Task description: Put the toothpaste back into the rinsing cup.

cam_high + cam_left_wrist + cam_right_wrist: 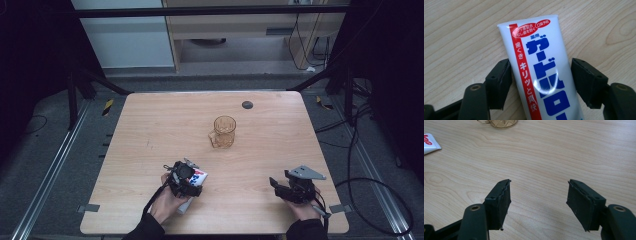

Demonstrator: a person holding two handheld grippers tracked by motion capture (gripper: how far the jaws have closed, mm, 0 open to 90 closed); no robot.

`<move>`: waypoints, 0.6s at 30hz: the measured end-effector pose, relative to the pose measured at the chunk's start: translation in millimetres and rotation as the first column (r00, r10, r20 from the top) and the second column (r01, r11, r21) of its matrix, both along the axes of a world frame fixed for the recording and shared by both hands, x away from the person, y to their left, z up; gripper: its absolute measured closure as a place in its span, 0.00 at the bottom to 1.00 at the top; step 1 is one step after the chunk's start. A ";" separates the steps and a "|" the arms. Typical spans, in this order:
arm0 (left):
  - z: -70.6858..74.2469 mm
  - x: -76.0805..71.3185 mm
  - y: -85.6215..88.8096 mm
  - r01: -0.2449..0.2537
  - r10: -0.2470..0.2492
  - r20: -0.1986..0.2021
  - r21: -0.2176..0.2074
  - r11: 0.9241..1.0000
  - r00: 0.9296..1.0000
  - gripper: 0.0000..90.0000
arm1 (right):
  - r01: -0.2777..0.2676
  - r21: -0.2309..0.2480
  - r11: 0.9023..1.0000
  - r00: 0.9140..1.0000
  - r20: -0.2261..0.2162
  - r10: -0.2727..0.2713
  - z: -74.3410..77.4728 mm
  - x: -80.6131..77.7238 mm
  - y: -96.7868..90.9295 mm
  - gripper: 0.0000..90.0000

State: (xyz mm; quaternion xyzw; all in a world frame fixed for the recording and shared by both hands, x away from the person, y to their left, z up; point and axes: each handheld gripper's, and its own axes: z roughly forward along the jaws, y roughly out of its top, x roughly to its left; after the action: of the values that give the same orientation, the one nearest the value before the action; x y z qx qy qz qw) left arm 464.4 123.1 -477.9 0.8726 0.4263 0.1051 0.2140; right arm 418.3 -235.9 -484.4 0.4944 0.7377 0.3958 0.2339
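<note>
Toothpaste tube [541, 72] soft, light, slick; best pinched mid-body. Left gripper [541, 82] jaws stood apart, straddling the tube. Right gripper [539, 202] gaped empty, right of the tube.

The high view looks forward and down from above the person's side, taking in the whole pale wooden counter [150, 125] and the floor beyond; the left gripper view sits low and very close, facing down along its own black jaws onto the white toothpaste tube with blue and red lettering [541, 67]; the right gripper view rides just above the wood, facing across it; that tube's end [430, 143] and the amber glass mug [499, 123] show there and from above.
</note>
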 end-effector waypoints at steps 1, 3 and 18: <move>0.1 -0.3 -0.3 -0.001 0.001 0.001 0.002 1.000 1.000 0.39 | 0.000 0.000 1.000 1.000 0.000 0.000 0.0 0.0 0.0 0.39; 0.5 -0.4 -0.4 -0.004 0.004 -0.001 0.003 1.000 1.000 0.40 | 0.000 -0.001 1.000 1.000 0.000 0.000 0.0 0.0 0.0 0.39; 8.9 -2.6 2.4 0.050 -0.050 -0.013 -0.016 0.999 0.999 0.64 | -0.004 -0.003 1.000 1.000 0.001 0.004 -0.1 0.3 -1.4 0.39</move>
State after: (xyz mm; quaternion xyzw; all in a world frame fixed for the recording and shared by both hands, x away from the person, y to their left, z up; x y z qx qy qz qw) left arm 461.7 125.4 -469.0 0.8820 0.4066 0.0906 0.2204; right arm 418.5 -237.3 -484.6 0.4925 0.7391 0.3953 0.2342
